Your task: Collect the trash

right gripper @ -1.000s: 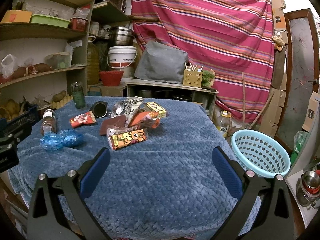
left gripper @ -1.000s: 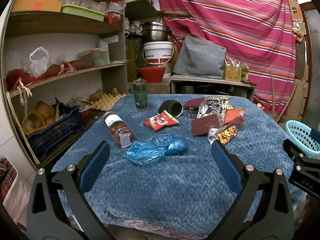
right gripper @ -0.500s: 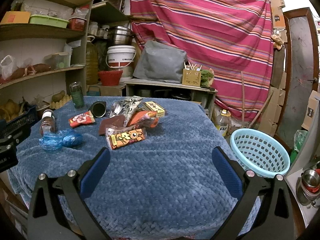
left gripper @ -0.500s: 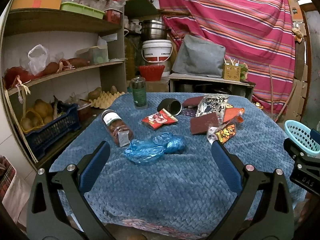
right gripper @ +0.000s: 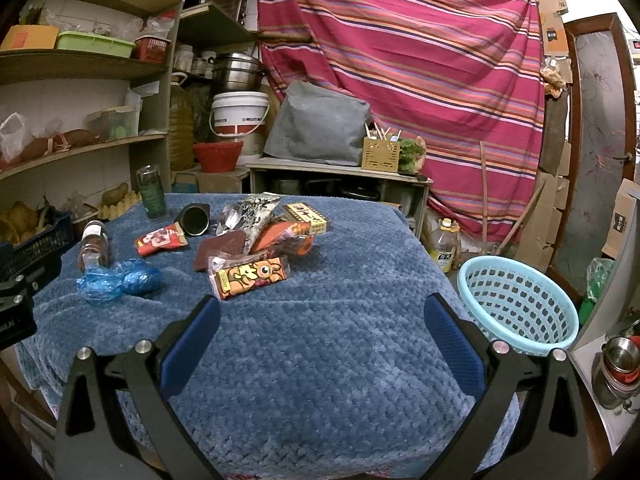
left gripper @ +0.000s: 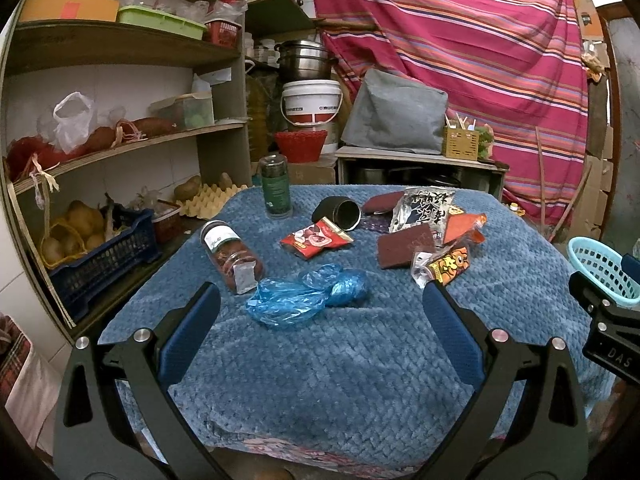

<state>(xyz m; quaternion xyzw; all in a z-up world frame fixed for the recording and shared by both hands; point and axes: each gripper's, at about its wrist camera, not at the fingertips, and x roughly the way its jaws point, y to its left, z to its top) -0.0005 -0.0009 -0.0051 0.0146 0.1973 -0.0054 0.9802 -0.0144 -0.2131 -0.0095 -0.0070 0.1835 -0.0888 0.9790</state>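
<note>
Blue-padded tongs (left gripper: 320,304) gape, seemingly above the blue bag (left gripper: 306,298).

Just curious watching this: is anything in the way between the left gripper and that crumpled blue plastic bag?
Nothing visible. The left gripper is open, and only bare blue blanket lies between it and the blue plastic bag. A tipped jar lies just left of the bag.

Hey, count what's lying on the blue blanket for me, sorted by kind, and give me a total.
Snack wrappers and packets: 6
Blue plastic bags: 1 bundle
Jars and bottles: 2
Black cups: 1
Total: 10, though the overlapping pile makes the wrapper count approximate.
</note>
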